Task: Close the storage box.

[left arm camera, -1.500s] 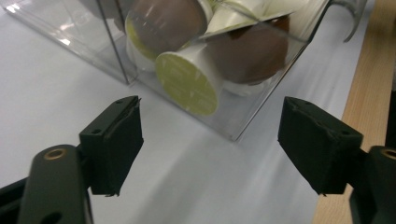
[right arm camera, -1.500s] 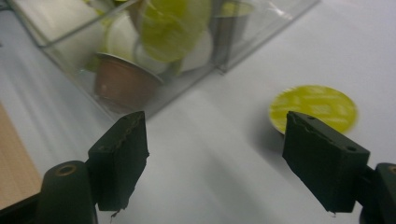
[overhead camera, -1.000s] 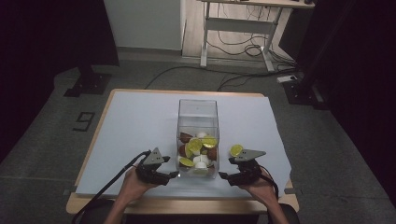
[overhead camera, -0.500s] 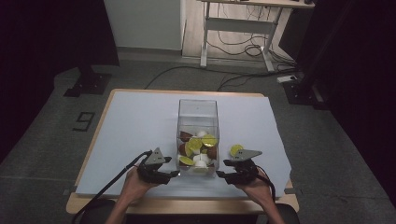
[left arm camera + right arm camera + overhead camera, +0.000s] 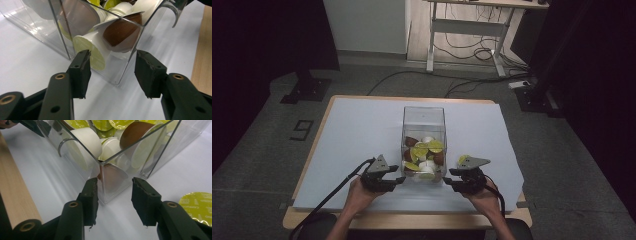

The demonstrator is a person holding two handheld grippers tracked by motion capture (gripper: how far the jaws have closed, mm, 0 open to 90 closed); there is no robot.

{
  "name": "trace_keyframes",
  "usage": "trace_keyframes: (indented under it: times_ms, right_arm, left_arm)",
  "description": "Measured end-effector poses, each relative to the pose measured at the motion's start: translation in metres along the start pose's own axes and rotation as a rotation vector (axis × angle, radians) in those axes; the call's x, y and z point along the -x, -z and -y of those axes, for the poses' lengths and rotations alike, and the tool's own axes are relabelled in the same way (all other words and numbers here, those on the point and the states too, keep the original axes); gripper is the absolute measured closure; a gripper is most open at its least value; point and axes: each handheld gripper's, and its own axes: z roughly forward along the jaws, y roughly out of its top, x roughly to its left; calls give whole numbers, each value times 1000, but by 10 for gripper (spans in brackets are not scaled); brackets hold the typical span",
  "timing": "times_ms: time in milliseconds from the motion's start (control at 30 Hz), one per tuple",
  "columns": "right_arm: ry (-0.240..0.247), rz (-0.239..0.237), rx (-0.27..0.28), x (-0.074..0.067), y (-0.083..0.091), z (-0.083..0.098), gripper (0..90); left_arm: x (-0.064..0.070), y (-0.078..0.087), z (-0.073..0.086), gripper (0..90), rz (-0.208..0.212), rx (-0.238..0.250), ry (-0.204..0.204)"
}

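Observation:
A clear plastic box (image 5: 424,119) stands mid-table, holding several coffee capsules (image 5: 425,154) with green, white and brown bodies. My left gripper (image 5: 401,179) is open at the box's near left corner; in the left gripper view the corner edge (image 5: 130,53) stands between the jaws of my left gripper (image 5: 111,67), just beyond the tips. My right gripper (image 5: 446,180) is open at the near right corner, and the right gripper view shows the corner (image 5: 104,185) between the jaws of my right gripper (image 5: 114,192). A loose green-lidded capsule (image 5: 462,158) (image 5: 199,203) lies on the sheet right of the box.
A white sheet (image 5: 357,130) covers the wooden table (image 5: 412,220), whose bare front edge runs just behind my hands. Cables trail from both grippers toward the person. Beyond the table are floor cables and a desk frame (image 5: 467,30).
Both grippers have edged slightly inward to the box's near corners, the right one more. The box and capsules have not moved.

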Motion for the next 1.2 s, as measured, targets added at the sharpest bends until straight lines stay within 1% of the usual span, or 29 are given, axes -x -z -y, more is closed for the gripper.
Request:
trace_keyframes:
  times_ms: [100,167,267,433,500,567,700,833,900,1000,1200]
  right_arm:
    - [-2,12,2,2,-1,-1,581]
    - [0,22,1,4,-1,-2,581]
    - [-4,21,1,6,-2,-3,581]
    - [-4,27,-3,8,-4,-6,618]
    - [-6,28,-6,9,-5,-7,619]
    - [-11,27,-9,10,-5,-7,623]
    - [-24,37,-12,11,-4,-6,634]
    - [-36,24,-20,10,0,-4,634]
    - [-34,17,-19,9,1,-4,642]
    - [-29,4,-18,6,3,-4,659]
    - [-18,-20,-14,3,0,-9,670]
  left_arm:
    - [-1,0,-1,507,-9,3,2]
    - [-2,-1,-1,522,-6,4,5]
    - [-3,-4,-2,536,-1,3,2]
    - [-4,-9,-4,584,-12,0,1]
    - [-4,-11,-4,596,-10,-2,0]
    - [-4,-12,-5,600,-20,-3,-2]
    - [-5,-13,-4,603,-24,1,-1]
    - [-6,-14,-4,606,-27,7,4]
    - [-7,-15,-5,610,-35,9,8]
    - [-8,-17,-5,644,-55,10,14]
    - [-10,-20,-5,651,-62,17,31]
